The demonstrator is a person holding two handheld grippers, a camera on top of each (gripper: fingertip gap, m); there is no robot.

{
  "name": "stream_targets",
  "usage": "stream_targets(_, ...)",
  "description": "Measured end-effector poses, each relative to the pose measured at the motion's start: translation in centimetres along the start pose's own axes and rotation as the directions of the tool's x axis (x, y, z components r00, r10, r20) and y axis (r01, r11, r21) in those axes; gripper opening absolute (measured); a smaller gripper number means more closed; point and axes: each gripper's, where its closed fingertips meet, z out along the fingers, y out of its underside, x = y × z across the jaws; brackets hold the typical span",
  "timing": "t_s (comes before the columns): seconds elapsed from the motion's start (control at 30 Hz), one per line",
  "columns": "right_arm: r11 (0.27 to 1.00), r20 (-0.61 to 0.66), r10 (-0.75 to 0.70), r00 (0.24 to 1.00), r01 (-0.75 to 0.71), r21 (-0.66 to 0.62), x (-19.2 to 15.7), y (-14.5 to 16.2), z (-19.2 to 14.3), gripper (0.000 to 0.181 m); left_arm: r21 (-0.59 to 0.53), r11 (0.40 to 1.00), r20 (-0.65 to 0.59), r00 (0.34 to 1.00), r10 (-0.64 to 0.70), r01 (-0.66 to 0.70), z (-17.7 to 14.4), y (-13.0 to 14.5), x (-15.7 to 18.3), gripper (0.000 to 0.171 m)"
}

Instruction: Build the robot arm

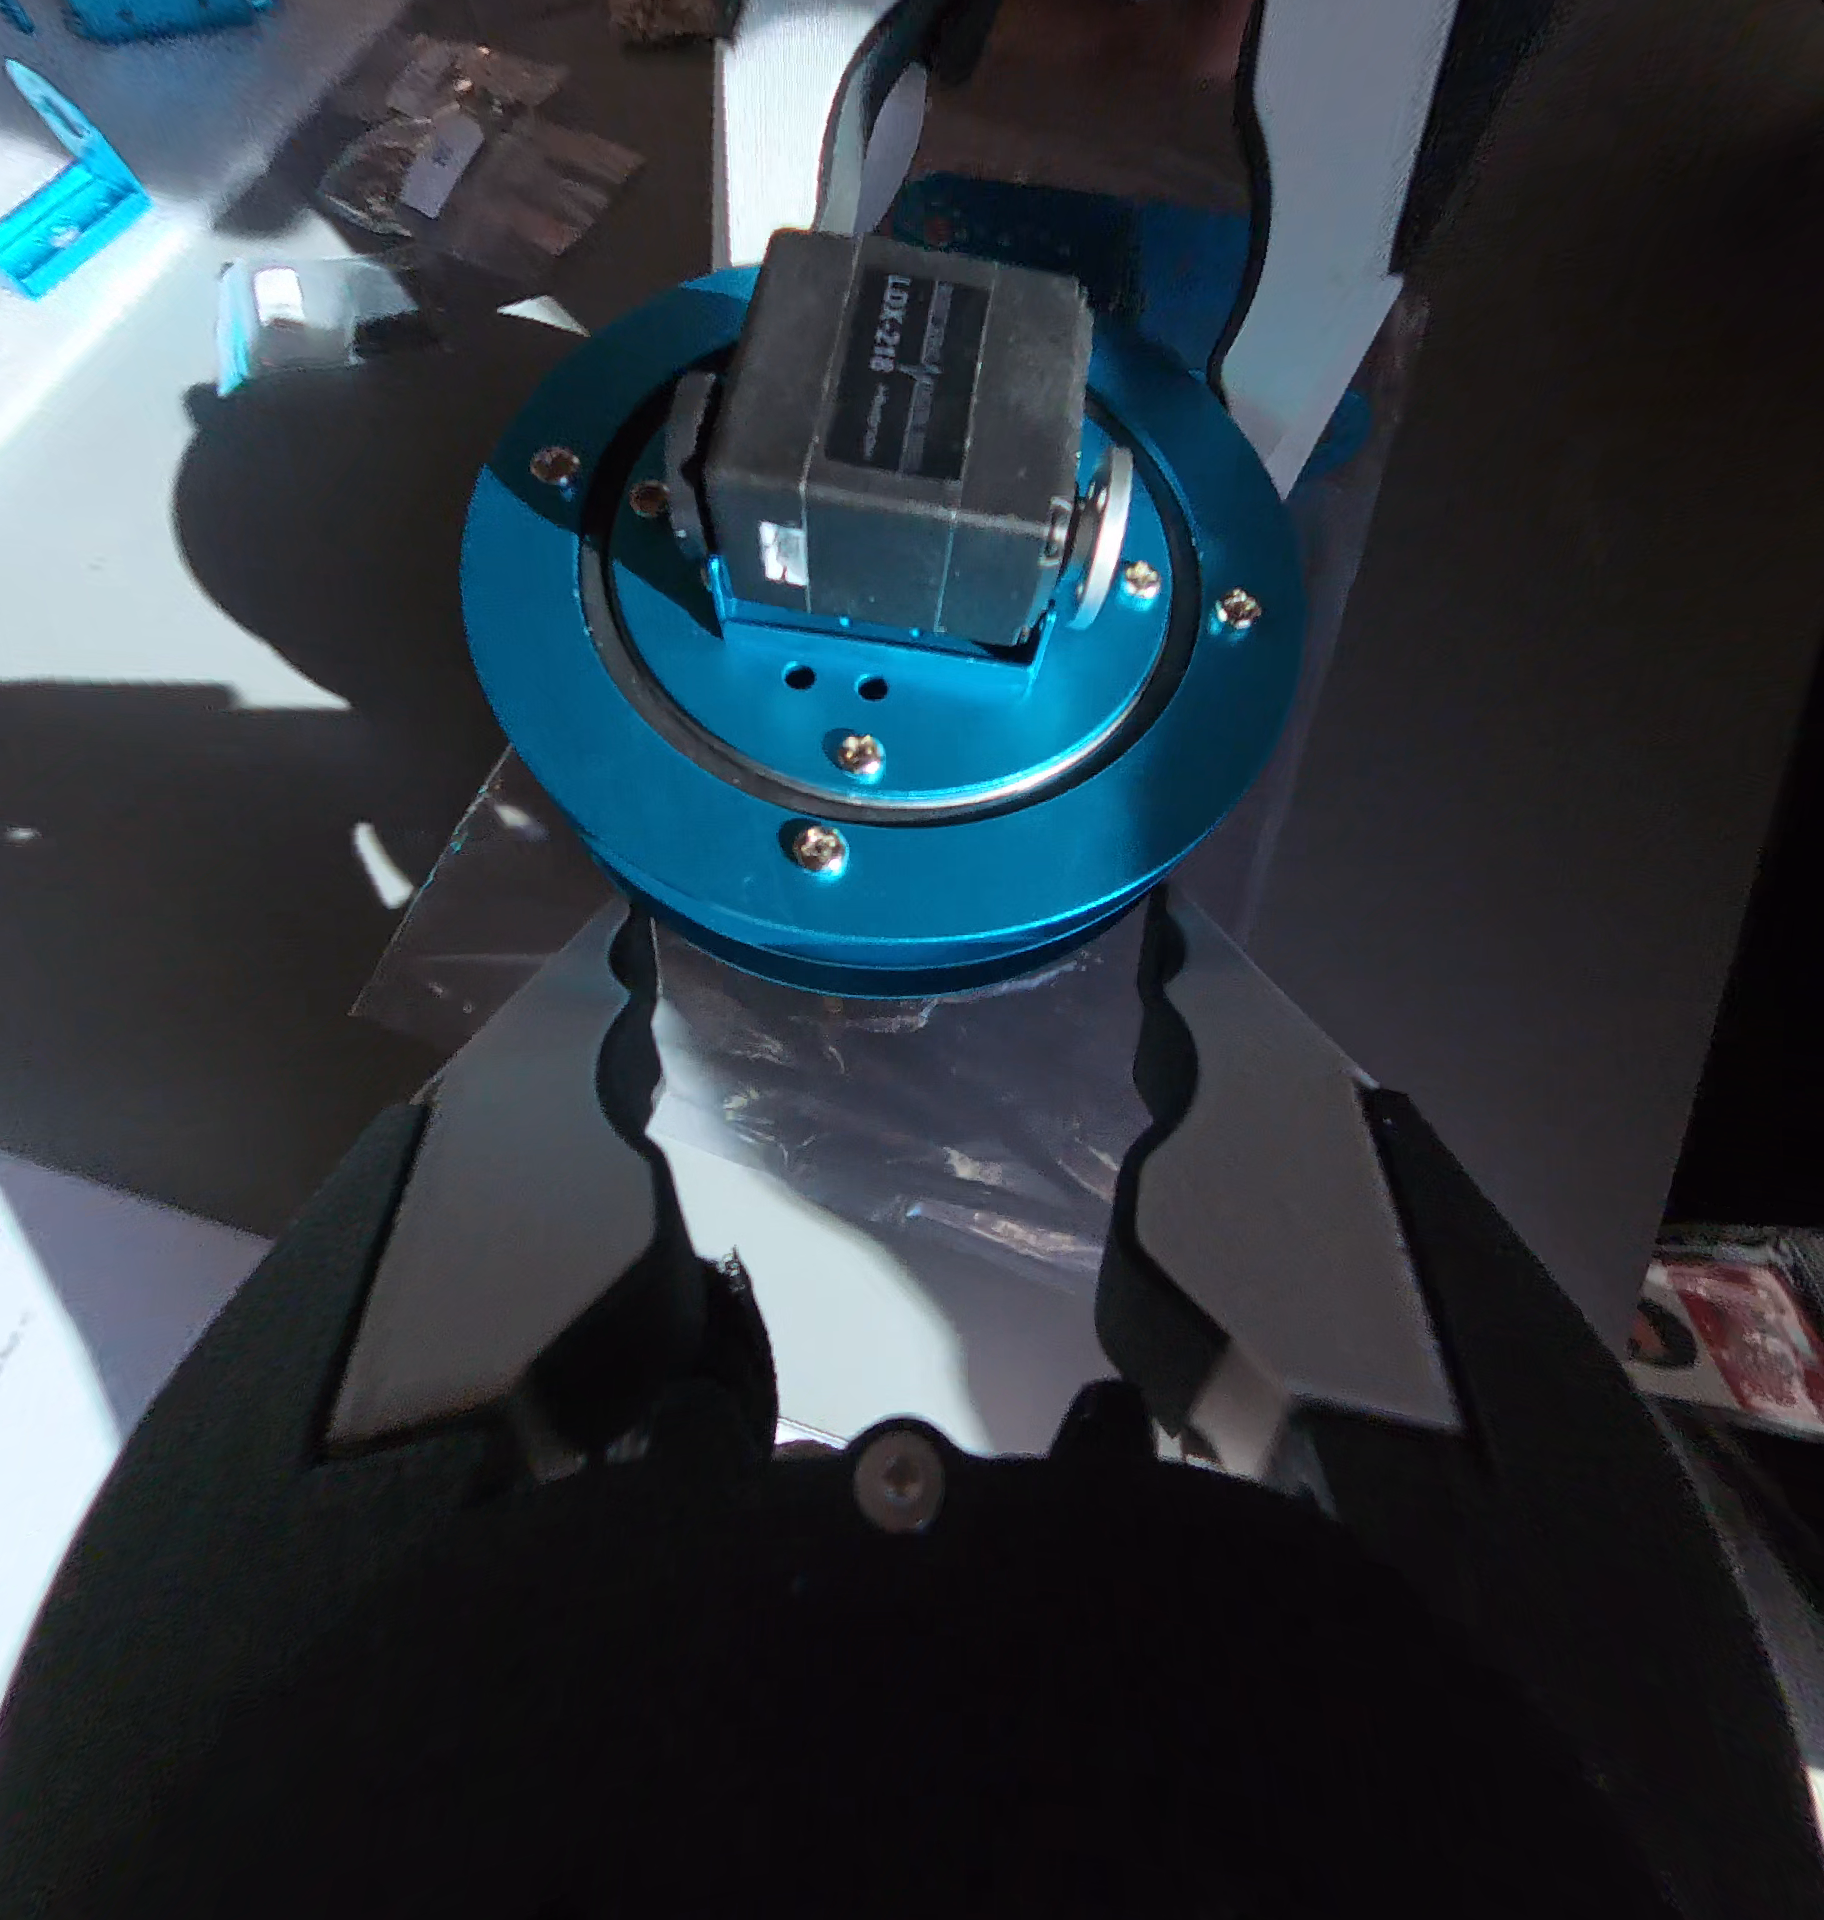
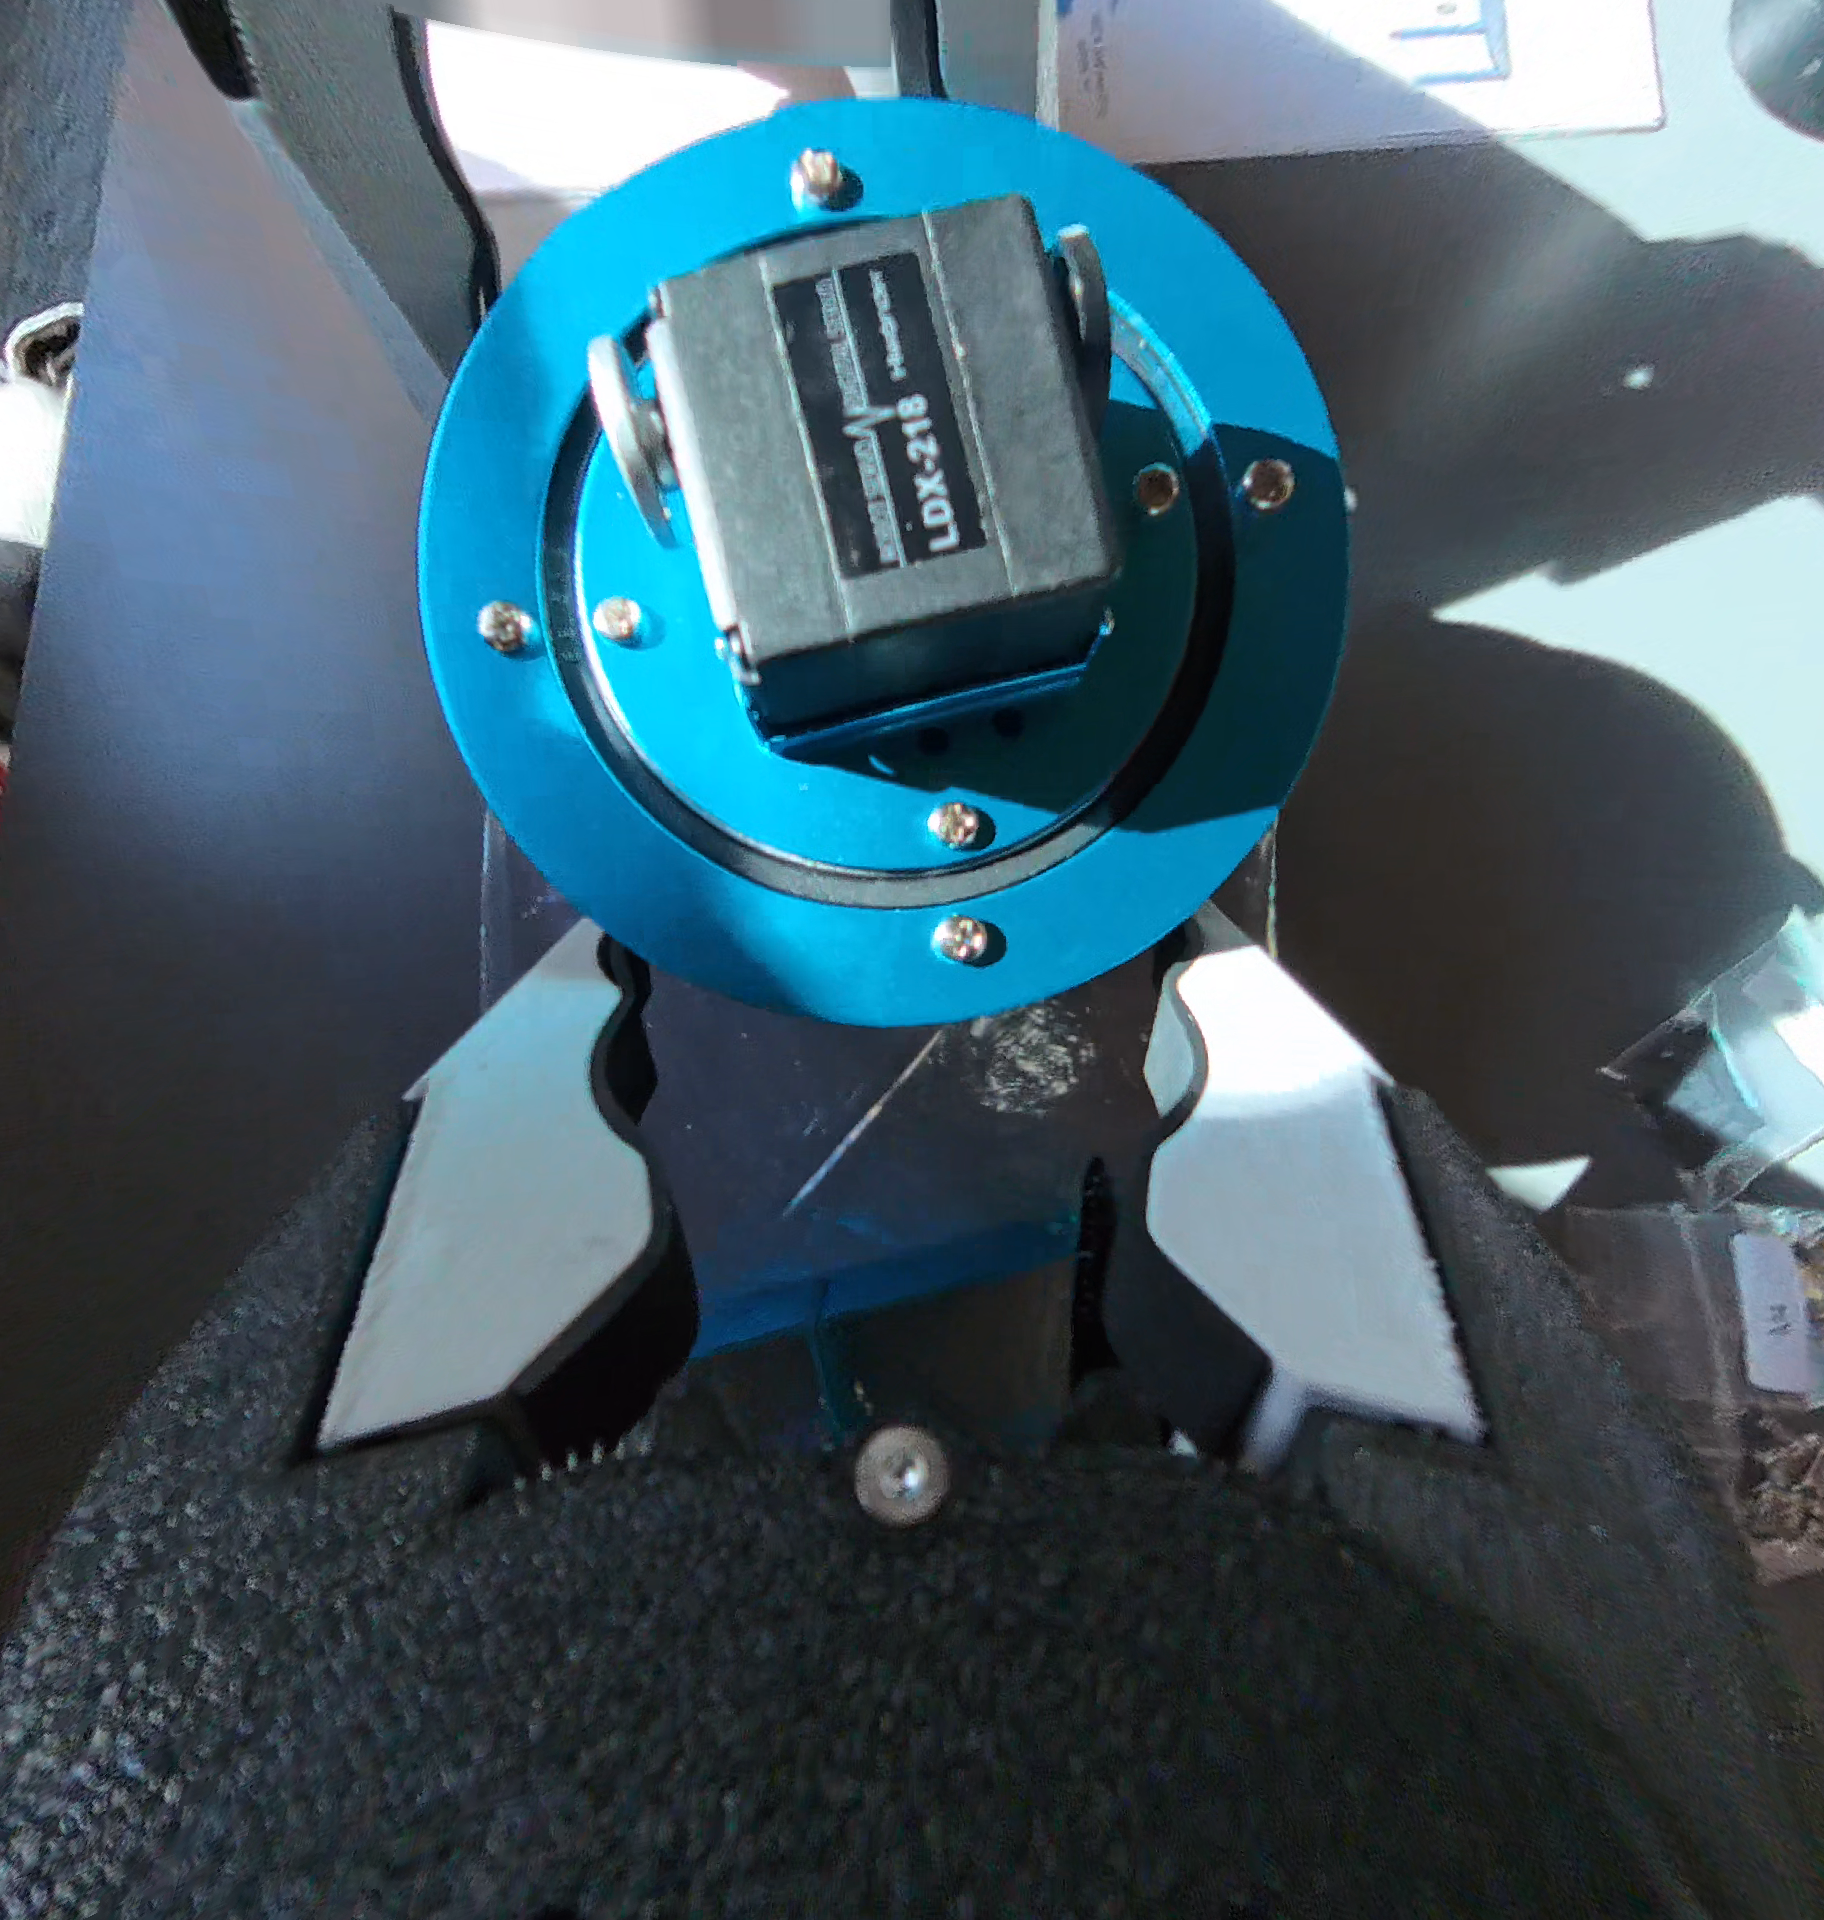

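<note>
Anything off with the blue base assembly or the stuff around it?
Mostly fine. The black box-shaped servo sits skewed, rotated on the round blue anodised metal base. A clear plastic bag lies under the base, which looks odd. All visible screws look seated. No spills or damage visible.

Hard, direct light falls across the white desk [image 1: 66, 582] in both views, leaving blown-out bright patches beside deep, sharp-edged shadows — contrast is very high. The blue ring [image 1: 679, 769] shines with a bright sheen in the left wrist view and is cut by a dark shadow on its right side in the right wrist view, while the clear bags [image 2: 1760, 1049] at the margins glint. The wide-angle lens bends the edges, and the outer areas look soft and smeared — the left view's foreground sinks almost to black.
</note>
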Motion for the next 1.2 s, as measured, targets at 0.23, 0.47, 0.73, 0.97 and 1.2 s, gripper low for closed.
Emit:
stream_targets(0.23,0.972,0.183,-0.204,0.962,0.222,-0.083,-0.2,0.1,-0.2,0.096,0.055,0.984,0.201,0.964,-0.177,0.169,-0.6,-0.5,1.8,0.092)
stream_targets(0.47,0.859,0.310,-0.421,0.853,0.484,-0.168,1.0,0.5,-0.6,0.095,0.102,0.955,0.342,0.892,-0.296,0.278,0.5,-0.1,2.5,0.085)
stream_targets(0.73,0.742,0.381,-0.497,0.779,0.610,-0.279,2.7,1.0,-0.4,0.088,0.134,0.947,0.378,0.869,-0.321,0.291,0.6,0.1,2.8,0.080)
stream_targets(0.97,0.898,0.031,-0.353,0.935,0.348,-0.268,6.0,1.3,-4.3,0.087,0.269,0.933,0.349,0.879,-0.326,0.239,-3.8,1.9,5.1,0.076)
stream_targets(1.2,0.947,-0.212,0.322,0.923,-0.314,0.073,2.1,8.0,-8.7,0.072,0.490,0.826,0.391,0.777,-0.493,0.278,-11.2,6.9,8.2,0.066)
